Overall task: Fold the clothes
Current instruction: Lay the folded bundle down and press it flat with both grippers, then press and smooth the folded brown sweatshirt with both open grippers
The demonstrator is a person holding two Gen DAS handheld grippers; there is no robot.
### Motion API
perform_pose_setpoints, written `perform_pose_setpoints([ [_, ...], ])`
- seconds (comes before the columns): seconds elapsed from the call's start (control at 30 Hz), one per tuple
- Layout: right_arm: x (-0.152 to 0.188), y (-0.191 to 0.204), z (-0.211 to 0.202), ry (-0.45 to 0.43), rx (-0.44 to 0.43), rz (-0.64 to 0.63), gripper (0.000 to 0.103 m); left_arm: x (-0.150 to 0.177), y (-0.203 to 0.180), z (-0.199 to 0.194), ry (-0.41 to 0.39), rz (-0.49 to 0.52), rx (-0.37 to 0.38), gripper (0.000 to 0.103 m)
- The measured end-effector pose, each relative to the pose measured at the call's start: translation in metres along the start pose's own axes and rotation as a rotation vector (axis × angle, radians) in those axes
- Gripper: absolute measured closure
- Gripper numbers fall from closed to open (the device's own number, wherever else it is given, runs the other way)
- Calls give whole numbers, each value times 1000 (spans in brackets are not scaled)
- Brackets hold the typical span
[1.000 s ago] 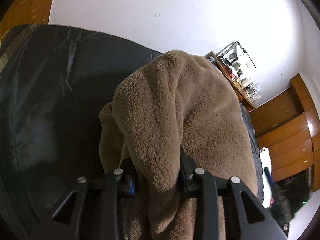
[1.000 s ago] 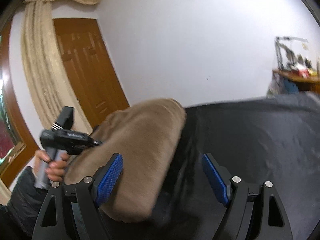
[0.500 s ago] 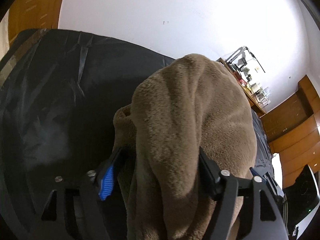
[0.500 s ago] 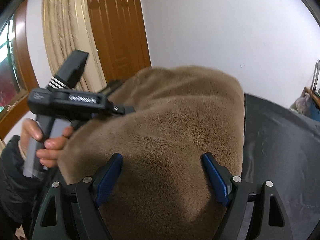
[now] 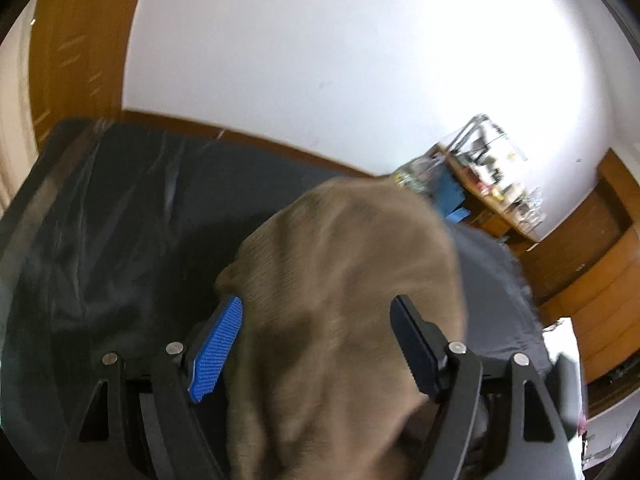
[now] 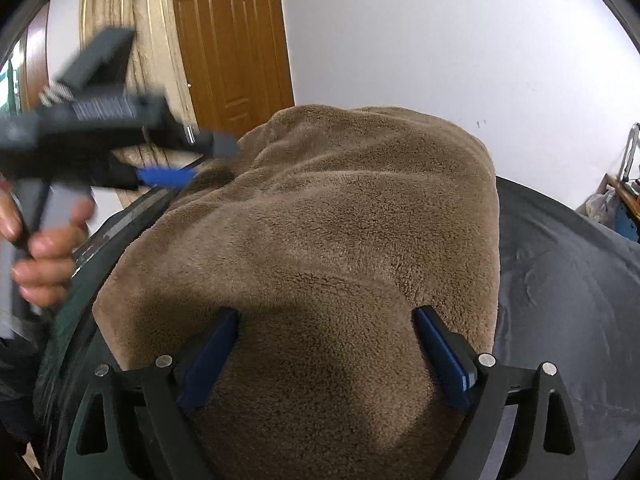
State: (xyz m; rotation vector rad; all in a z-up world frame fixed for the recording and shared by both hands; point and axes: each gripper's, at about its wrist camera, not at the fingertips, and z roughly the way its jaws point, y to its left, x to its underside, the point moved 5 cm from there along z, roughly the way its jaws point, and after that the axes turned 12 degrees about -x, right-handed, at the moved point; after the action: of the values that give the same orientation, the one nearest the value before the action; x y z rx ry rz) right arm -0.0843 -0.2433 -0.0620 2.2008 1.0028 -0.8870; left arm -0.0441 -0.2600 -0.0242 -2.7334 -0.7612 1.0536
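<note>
Blurred throughout in the left wrist view: brown fleece garment [image 5: 344, 300] smeared, its near end cut off by the bottom edge. Shelf clutter [image 5: 492, 176] too small and soft to identify. In the right wrist view, left claw [image 6: 160, 176] motion-blurred, left hand [image 6: 40, 256] cropped at the edge.

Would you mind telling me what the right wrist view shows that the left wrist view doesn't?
Only the right wrist view shows the person's hand holding the left gripper, plus the curtain and the panelled door. Only the left wrist view shows the cluttered shelf and wooden cabinets. Both show the brown fleece garment on the black cover, lying between open jaws; the right gripper's are opening.
</note>
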Motion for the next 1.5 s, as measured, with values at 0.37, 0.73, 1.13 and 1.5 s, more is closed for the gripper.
perform_pose_setpoints([
  [0.37,7,6,-13,-23,-4,-9,10,-12,-42,77,165,32,-104,22],
  [0.73,13,16,-23,-27,-1,-36,8,12,-46,112,143,74,-189,20],
  [1.13,-1,15,5,-23,10,-52,7,25,-30,84,89,100,-219,18],
  [1.5,-3,18,5,-29,5,-54,4,82,-34,28,13,137,-230,18],
])
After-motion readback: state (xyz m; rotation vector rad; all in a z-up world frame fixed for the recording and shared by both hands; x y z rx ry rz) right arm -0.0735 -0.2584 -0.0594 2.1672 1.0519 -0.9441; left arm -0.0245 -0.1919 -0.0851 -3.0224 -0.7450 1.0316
